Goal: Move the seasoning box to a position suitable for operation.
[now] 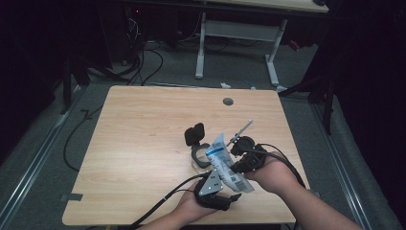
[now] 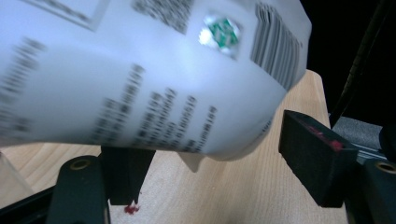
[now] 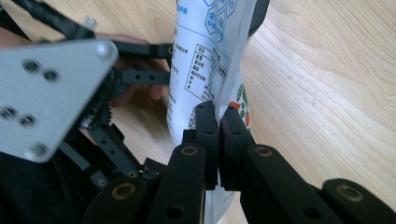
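So right now the pouch (image 1: 224, 163) is hanging just off the table (image 1: 143, 143), near the front edge at about 5 o'clock from the table's middle, and my right hand-held gripper (image 3: 218, 122) has it pinched at one side edge, jaws pressed flat together on the film. The left hand-held gripper (image 1: 215, 189) sits at 7 o'clock from the pouch with its jaws spread; in the left gripper view the white printed belly of the pouch (image 2: 140, 74) hangs between and above the two pads (image 2: 317, 156) without either one pressing on it, as far as I can tell. My read on handling: it's a soft plastic pouch, light, glossy film, so probably slippery and it'll crumple or swing instead of holding shape. The belly bulges, so there's something inside that will likely shift if I tilt it. A one-edge pinch like the right one has will let it twist, so I'd grab the flat sealed seam at the opposite edge or corner with the left, not the fat middle where the pads would just slide off or squash the contents. Seams are stiffer and thin enough for the jaws. There's also a black holder thing (image 1: 195, 135) with a clear cup (image 1: 200, 155) at 10 o'clock from the pouch, well worth not bumping.
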